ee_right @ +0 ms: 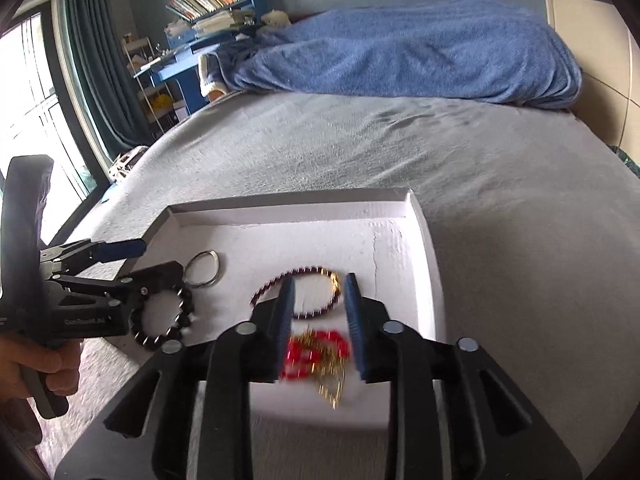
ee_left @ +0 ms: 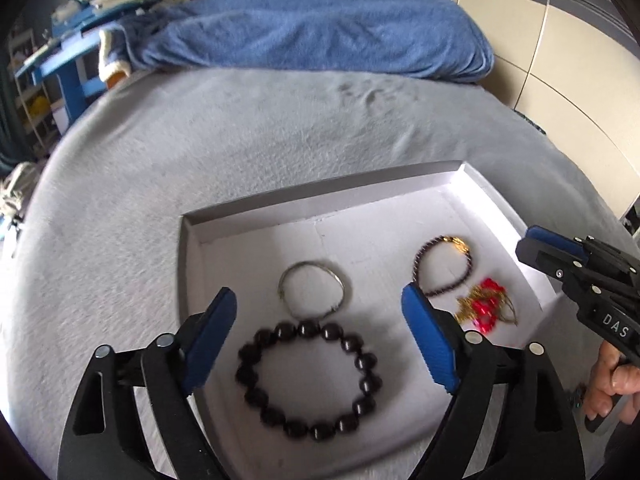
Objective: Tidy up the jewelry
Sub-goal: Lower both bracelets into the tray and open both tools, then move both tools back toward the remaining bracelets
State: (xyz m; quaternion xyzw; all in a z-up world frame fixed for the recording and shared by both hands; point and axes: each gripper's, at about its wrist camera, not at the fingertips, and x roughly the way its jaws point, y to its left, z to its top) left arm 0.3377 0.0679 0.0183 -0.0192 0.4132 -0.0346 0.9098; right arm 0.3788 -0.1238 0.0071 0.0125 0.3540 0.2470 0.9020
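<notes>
four pieces of jewelry in a shallow white tray [ee_left: 192, 264] on a grey bed.

left gripper [ee_left: 320, 332] stands wide, nothing gripped, above a dark round-bead bracelet [ee_left: 308, 380]; a silver bangle [ee_left: 314, 290] lies just beyond. right gripper [ee_right: 320, 320], partly apart and empty, is over red-and-gold earrings [ee_right: 320, 354], a thin dark beaded bracelet [ee_right: 298, 292] just beyond its tips.

Two black plastic hand-held grippers, left gripper [ee_left: 316, 336] and right gripper [ee_right: 320, 320] alike — ribbed blue pads [ee_left: 430, 344] on the fingers, round silver screw heads at the pivots, triangular cut-outs in the arms — white lettering "DAS" on the right one's side, black trigger handles.
</notes>
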